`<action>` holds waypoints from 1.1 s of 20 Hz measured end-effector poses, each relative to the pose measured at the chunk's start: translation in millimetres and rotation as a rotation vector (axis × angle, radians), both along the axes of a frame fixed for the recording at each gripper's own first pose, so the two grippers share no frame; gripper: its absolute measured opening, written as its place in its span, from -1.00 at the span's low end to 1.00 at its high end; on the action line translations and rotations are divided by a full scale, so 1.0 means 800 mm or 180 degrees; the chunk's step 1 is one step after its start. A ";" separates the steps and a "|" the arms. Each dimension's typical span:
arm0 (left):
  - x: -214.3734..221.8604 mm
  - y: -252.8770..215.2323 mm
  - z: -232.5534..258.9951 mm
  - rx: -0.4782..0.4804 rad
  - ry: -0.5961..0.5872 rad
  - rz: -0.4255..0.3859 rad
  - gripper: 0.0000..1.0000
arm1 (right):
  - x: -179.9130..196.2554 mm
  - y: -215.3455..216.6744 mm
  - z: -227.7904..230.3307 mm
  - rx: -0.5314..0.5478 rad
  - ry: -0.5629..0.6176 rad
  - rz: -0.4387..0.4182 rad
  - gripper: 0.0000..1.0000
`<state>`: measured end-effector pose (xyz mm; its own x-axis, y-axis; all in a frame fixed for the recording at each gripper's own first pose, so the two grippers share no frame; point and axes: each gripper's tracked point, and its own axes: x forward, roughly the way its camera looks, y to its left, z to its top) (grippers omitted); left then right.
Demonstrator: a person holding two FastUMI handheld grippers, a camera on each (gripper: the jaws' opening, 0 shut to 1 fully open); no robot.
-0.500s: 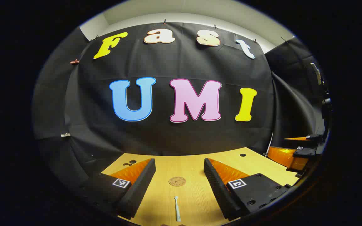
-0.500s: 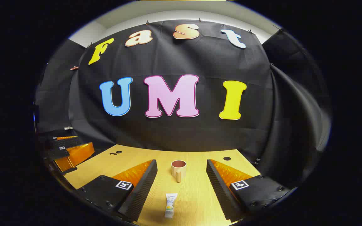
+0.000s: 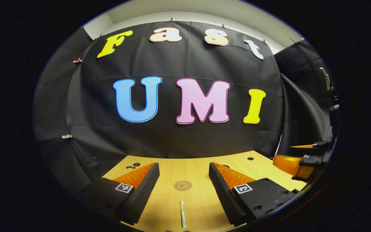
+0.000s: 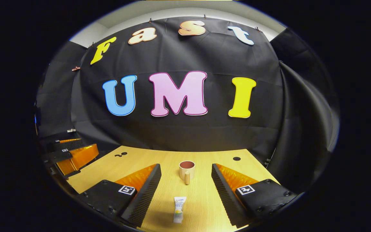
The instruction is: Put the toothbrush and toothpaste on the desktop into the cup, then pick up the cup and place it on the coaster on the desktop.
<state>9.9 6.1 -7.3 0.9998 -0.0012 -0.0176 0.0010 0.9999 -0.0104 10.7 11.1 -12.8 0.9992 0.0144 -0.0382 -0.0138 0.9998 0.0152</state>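
Left gripper view looks down at the wooden desk [image 3: 198, 206], where the toothbrush [image 3: 182, 217] lies flat just in front of the round coaster [image 3: 182, 185], apart from it. The left gripper [image 3: 183, 183] hangs above with its fingers spread wide, grasping nothing. Right gripper view has the cup [image 4: 186, 170] upright on the desk, handle toward the camera, and the toothpaste [image 4: 179, 205] lying flat just in front of the cup, not touching it. The right gripper [image 4: 185, 183] is likewise spread and empty. Judging by this, nothing is done: both items must go into the cup, then the cup onto the coaster.
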 end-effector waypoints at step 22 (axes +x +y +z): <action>0.005 0.029 -0.037 -0.0007 0.0219 0.0245 0.95 | 0.051 0.030 -0.096 0.0149 0.0832 0.0251 0.95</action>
